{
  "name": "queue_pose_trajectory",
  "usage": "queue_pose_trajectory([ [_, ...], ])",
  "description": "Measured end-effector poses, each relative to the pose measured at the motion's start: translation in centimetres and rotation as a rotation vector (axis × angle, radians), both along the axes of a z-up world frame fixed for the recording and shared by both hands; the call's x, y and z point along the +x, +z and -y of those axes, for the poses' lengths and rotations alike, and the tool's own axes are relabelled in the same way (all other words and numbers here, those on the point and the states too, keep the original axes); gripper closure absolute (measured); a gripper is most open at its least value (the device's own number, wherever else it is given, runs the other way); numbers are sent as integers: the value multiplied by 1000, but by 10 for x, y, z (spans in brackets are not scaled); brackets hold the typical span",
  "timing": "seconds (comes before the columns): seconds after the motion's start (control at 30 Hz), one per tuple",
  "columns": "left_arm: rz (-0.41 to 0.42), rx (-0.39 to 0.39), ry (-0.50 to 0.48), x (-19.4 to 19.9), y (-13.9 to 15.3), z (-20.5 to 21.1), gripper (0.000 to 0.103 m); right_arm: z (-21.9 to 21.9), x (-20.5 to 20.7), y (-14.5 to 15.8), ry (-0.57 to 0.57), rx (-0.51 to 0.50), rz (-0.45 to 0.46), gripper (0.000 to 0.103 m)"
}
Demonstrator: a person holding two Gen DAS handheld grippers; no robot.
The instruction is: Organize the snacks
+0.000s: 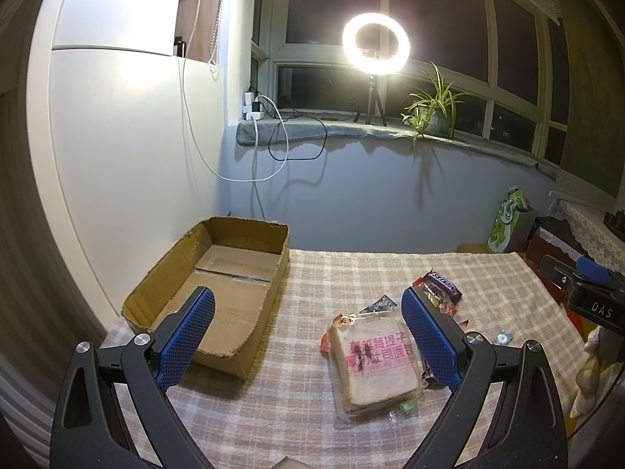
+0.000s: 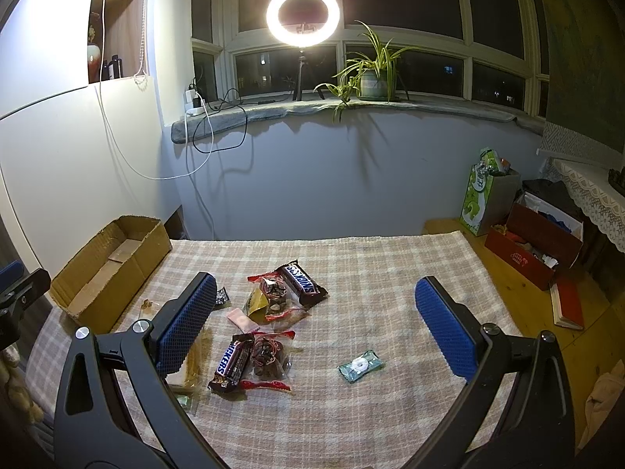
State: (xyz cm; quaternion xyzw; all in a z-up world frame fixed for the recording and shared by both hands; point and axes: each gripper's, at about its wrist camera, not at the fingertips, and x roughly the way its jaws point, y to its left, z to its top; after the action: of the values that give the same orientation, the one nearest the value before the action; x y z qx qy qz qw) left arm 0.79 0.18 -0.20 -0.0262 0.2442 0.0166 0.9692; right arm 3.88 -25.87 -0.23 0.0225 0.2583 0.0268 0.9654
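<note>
An empty cardboard box stands at the table's far left. A wrapped slice of toast lies on the checked cloth, just left of the right finger of my left gripper, which is open and holds nothing. A Snickers bar lies further back among red snack packets. A second Snickers bar and another packet lie between the fingers of my right gripper, also open and above the cloth. A small green-wrapped candy sits apart to the right.
The checked cloth covers the table up to the wall. A ring light and a potted plant stand on the window sill. A green bag and a red box sit on the floor to the right.
</note>
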Motion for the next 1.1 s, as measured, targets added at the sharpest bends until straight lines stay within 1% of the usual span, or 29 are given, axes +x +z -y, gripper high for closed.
queue_pose_trajectory([
  [0.43,-7,-3,-9,-2,-1,5,6,-2,1,-3,-3,-1,-5,0],
  [0.73,-43,-18,-38,4,-11,5,6,-7,1,-6,-7,-19,-13,0],
  [0.93,-79,-43,-59,10,-20,3,6,-11,6,-11,4,-22,-29,0],
  [1.1,-118,-92,-85,15,-29,-1,6,-15,12,-16,38,-18,-56,0],
])
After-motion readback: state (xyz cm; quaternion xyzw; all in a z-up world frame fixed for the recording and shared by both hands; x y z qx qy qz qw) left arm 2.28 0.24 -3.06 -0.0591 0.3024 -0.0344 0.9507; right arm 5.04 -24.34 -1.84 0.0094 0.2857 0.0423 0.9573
